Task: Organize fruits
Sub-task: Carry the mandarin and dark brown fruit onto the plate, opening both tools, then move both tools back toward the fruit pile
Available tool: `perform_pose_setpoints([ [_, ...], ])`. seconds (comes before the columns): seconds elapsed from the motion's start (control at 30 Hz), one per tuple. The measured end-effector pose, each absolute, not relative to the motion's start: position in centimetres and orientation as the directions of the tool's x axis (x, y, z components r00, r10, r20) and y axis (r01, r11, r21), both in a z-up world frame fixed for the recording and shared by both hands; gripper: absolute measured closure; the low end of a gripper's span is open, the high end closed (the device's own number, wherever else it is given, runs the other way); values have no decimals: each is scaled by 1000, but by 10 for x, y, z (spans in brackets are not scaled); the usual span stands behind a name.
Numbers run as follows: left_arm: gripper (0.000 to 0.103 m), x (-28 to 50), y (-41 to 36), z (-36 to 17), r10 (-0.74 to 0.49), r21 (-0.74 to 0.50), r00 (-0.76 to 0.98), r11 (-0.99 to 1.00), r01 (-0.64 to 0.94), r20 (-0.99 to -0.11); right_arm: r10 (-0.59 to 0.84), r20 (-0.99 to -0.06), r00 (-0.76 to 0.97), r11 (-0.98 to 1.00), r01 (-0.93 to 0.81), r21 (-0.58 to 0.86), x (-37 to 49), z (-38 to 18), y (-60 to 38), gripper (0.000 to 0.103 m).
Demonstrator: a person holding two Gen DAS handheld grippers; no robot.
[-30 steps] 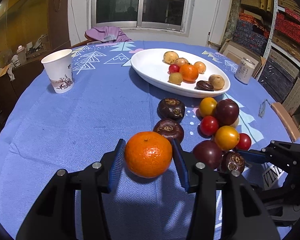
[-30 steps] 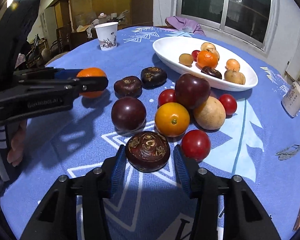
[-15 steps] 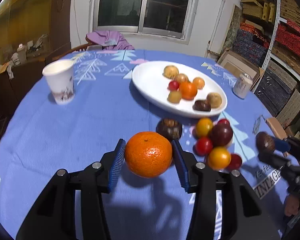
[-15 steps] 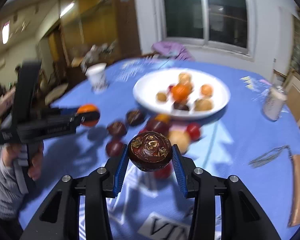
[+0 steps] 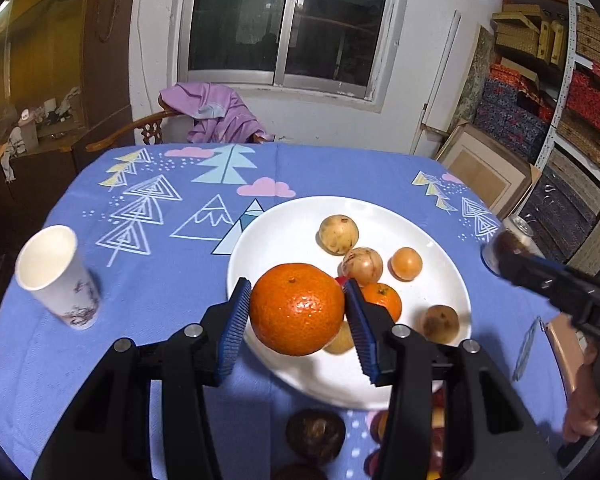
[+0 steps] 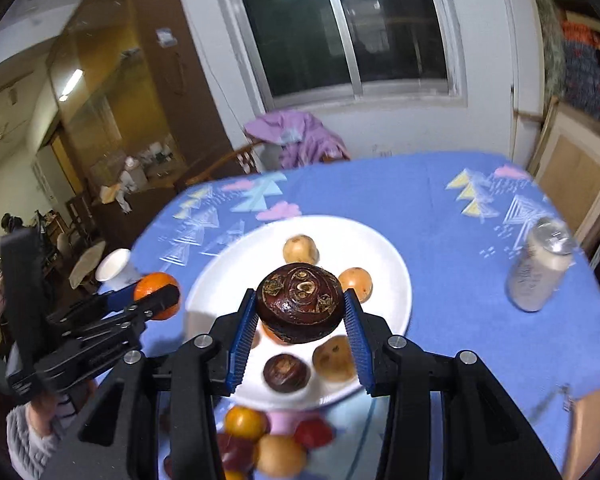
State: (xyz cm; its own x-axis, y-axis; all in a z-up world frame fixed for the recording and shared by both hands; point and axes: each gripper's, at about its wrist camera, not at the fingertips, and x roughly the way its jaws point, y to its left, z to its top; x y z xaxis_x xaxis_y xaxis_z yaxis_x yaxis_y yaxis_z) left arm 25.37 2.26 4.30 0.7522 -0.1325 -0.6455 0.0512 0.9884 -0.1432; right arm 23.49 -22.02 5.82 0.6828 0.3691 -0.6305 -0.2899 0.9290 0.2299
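Note:
My left gripper (image 5: 296,316) is shut on a large orange (image 5: 297,308), held in the air over the near left part of the white oval plate (image 5: 284,224). My right gripper (image 6: 300,316) is shut on a dark brown mangosteen (image 6: 300,304), raised above the same plate (image 6: 384,248). Several small fruits lie on the plate: a tan one (image 5: 338,234), a small orange one (image 5: 406,263) and a brown one (image 5: 440,323). Loose fruits (image 6: 278,454) sit on the blue tablecloth below the plate's near rim. In the right wrist view, the left gripper (image 6: 156,300) appears at the left with its orange.
A white paper cup (image 5: 58,276) stands on the blue tablecloth (image 5: 148,296) at the left. A drink can (image 6: 540,268) stands to the right of the plate. A chair with a purple cloth (image 5: 216,114) sits beyond the table's far edge. Shelves of boxes (image 5: 560,92) line the right wall.
Both grippers have risen and moved forward from the loose fruit pile to above the plate, each keeping its fruit. The right gripper has rolled.

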Motion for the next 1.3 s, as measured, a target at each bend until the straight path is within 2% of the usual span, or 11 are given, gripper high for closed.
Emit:
perform_pose_setpoints([
  [0.23, 56, 293, 15, 9, -113, -105, 722, 993, 56, -683, 335, -694, 637, 941, -267, 209, 278, 16, -208, 59],
  [0.47, 56, 310, 16, -17, -146, -128, 673, 989, 76, -725, 299, -747, 593, 952, -239, 191, 296, -13, -206, 58],
  [0.5, 56, 310, 16, -18, -141, -123, 677, 990, 75, -722, 298, -748, 593, 953, -235, 193, 296, -14, -206, 56],
  [0.57, 46, 307, 14, -14, -125, -103, 695, 992, 73, -709, 306, -745, 593, 950, -235, 204, 296, -15, -207, 39],
  [0.67, 39, 299, 11, -4, -123, -93, 719, 992, 81, -684, 298, -723, 623, 954, -227, 196, 292, -7, -210, 39],
  [0.83, 38, 278, 16, 27, -125, -102, 769, 992, 78, -626, 365, -634, 682, 931, -246, 271, 270, 38, -219, 39],
  [0.97, 25, 245, 23, 58, -99, -96, 814, 994, 54, -572, 403, -531, 746, 914, -305, 266, 228, 89, -217, 25],
  [1.07, 17, 214, 28, 67, -74, -75, 829, 996, 39, -554, 416, -477, 774, 909, -340, 241, 189, 110, -215, 18],
  [1.13, 12, 191, 34, 60, -62, -78, 832, 997, 23, -551, 429, -464, 775, 903, -362, 229, 163, 110, -215, 16],
  [1.3, 9, 149, 52, 28, -44, -103, 794, 994, -24, -606, 395, -506, 767, 918, -347, 191, 122, 74, -217, 16],
])
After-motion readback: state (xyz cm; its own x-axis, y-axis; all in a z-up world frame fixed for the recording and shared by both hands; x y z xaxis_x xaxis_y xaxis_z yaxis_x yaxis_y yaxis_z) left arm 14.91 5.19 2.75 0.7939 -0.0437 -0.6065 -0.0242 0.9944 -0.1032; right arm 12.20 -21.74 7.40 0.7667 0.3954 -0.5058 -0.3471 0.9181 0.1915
